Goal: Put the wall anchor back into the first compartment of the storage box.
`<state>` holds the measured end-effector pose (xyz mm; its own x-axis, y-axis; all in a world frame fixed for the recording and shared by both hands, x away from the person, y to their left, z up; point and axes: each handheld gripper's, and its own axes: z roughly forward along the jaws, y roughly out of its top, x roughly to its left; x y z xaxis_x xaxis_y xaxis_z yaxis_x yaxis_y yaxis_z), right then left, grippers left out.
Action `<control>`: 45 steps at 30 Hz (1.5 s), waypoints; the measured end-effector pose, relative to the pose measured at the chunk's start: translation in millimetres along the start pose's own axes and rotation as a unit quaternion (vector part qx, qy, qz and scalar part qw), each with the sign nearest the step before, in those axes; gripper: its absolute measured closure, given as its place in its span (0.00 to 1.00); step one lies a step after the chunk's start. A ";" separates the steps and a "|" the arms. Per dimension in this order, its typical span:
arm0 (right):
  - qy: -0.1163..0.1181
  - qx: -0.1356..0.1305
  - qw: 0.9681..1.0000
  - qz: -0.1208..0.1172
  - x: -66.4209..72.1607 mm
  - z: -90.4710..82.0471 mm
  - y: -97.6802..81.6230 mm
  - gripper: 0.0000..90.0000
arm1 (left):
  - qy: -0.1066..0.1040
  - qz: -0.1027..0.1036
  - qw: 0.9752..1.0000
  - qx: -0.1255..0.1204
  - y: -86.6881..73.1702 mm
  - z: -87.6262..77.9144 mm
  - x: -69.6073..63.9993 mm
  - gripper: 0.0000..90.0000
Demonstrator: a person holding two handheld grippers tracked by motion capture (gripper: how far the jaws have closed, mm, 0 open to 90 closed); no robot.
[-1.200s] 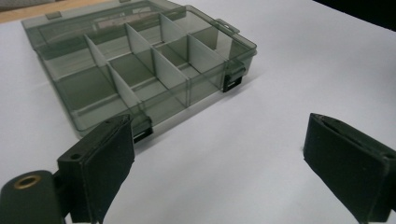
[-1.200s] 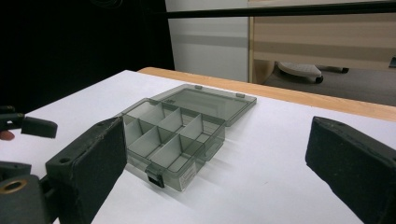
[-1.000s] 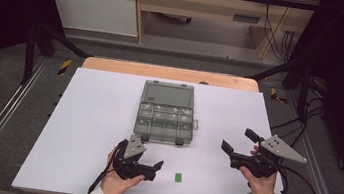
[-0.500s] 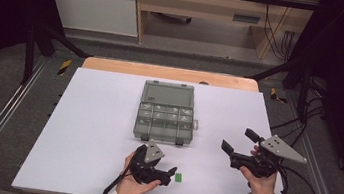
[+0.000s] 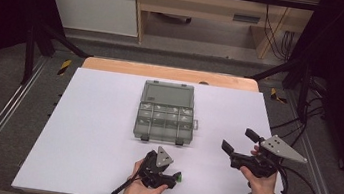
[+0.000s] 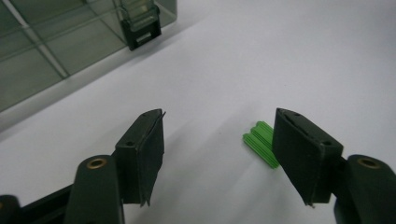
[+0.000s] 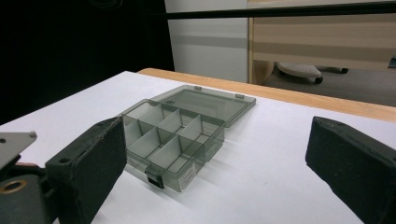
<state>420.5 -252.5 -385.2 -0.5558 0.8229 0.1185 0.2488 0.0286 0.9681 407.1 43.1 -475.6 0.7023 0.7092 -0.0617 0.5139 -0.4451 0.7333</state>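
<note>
Between the jaws of the left gripper (image 6: 219, 158), low over the table (image 5: 85, 131): one green ribbed plug (image 6: 259, 142), lying against the right-hand jaw. Jaws have just been closing, not yet pressing it. Ahead of the gripper: open compartment box (image 5: 166, 112); no readable writing. Right gripper (image 5: 237, 141): spread wide, holding nothing. Surface white, wooden far edge; room dark.
</note>
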 end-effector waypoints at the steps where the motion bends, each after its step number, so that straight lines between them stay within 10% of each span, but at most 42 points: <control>1: -0.001 -0.001 1.000 -0.002 -0.1 -0.3 0.1 0.06 | -0.002 0.001 1.000 0.003 -0.4 1.3 -1.1 0.41; 45: 0.000 0.002 1.000 -0.002 0.8 0.9 -0.2 0.06 | 0.001 0.012 0.999 0.050 2.5 -0.6 -6.0 0.92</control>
<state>420.7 -251.3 -385.4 -0.5572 0.8225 0.1138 0.2488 0.0346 0.9679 403.8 38.0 -473.0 0.7136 0.6992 -0.0435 0.5442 -0.5142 0.6630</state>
